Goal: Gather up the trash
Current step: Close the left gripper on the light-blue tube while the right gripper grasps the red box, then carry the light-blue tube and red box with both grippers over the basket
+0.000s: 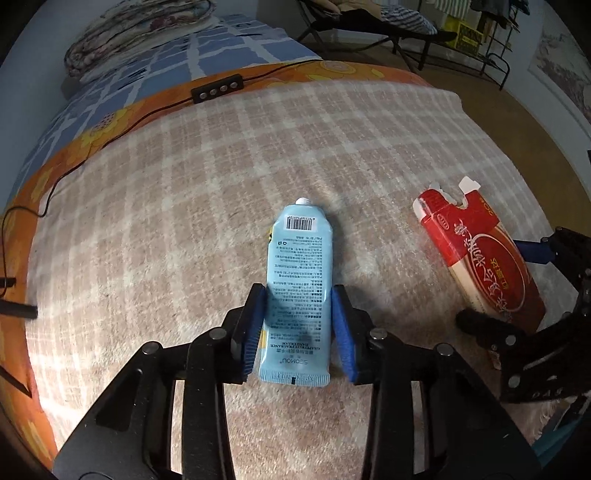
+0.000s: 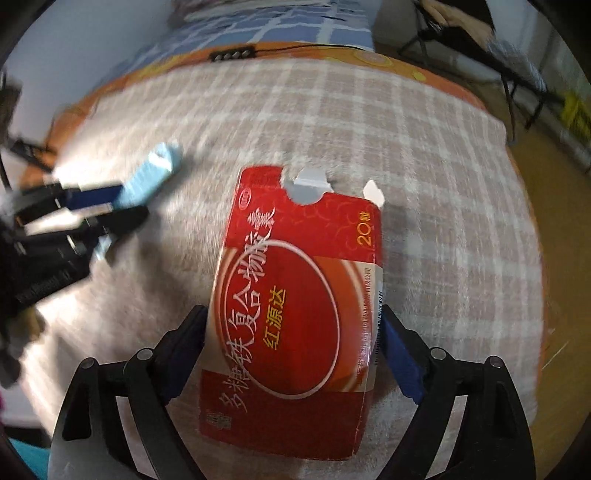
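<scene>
A light blue hand cream tube [image 1: 299,258] lies flat on the checked beige blanket [image 1: 184,221], nozzle pointing away. My left gripper [image 1: 299,295] straddles its lower half, both blue pads against the tube's sides. To its right lies a flattened red medicine box [image 1: 480,251] with torn white flaps. In the right wrist view the red box [image 2: 295,277] lies between the fingers of my right gripper [image 2: 291,312], which stand wide at its two long edges without clearly pressing. That view also catches the left gripper [image 2: 122,203] and the tube [image 2: 155,173], blurred, at the left.
A black cable with a button controller [image 1: 216,88] runs along the orange bed border [image 1: 332,70]. Beyond lie blue patterned bedding [image 1: 207,51] and a folded quilt [image 1: 136,26]. A folding chair [image 1: 406,29] and a rack stand on the floor at the far right.
</scene>
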### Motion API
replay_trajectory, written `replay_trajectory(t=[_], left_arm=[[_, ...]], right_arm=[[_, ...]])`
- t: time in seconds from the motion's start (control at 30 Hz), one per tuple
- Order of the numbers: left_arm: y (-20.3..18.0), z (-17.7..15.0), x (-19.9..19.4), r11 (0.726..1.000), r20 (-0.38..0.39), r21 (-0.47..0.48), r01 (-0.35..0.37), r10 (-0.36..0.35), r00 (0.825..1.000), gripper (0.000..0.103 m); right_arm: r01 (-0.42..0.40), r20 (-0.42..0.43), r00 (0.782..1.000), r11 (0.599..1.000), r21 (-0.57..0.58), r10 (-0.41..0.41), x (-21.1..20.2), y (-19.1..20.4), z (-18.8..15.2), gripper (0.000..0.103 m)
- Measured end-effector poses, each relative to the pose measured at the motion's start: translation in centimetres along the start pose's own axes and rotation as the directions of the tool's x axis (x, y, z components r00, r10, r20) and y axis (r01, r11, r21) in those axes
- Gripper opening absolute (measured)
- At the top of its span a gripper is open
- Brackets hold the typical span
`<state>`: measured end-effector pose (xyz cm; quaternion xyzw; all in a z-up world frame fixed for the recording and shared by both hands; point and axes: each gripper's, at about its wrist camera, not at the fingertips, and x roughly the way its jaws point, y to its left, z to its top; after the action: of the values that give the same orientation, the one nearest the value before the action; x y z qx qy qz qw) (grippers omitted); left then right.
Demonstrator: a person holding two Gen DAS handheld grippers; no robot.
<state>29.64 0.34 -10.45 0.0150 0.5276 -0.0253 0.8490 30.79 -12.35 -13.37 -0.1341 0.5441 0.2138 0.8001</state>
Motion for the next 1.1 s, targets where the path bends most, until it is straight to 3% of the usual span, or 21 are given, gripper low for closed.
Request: replay_trajectory(t=[0.27,0.5,1.1], left_arm=[[0.7,-2.5,-1.9,1.0,0.013,-0.015,-0.008,0.008,1.0,0.036],[0.7,-5.2,-5.1,1.0,0.04,-0.015,-0.019,0.019,0.999,0.036],[-2.2,-16.4,-15.1,0.999,0.092,0.021,-0.036,0.034,0.995,0.036]], right_arm=[[-0.057,0.032,0.998,0.998,0.041,0.056,-0.6,-1.1,-1.0,0.087],[-0.079,0.079,0.994,0.997,0.016,0.077,-3.8,-2.0,-3.1,0.086],[-0.107,0.147,0.981,0.984,-0.141,0.128,-11.2,4.8,-10.5,0.086]])
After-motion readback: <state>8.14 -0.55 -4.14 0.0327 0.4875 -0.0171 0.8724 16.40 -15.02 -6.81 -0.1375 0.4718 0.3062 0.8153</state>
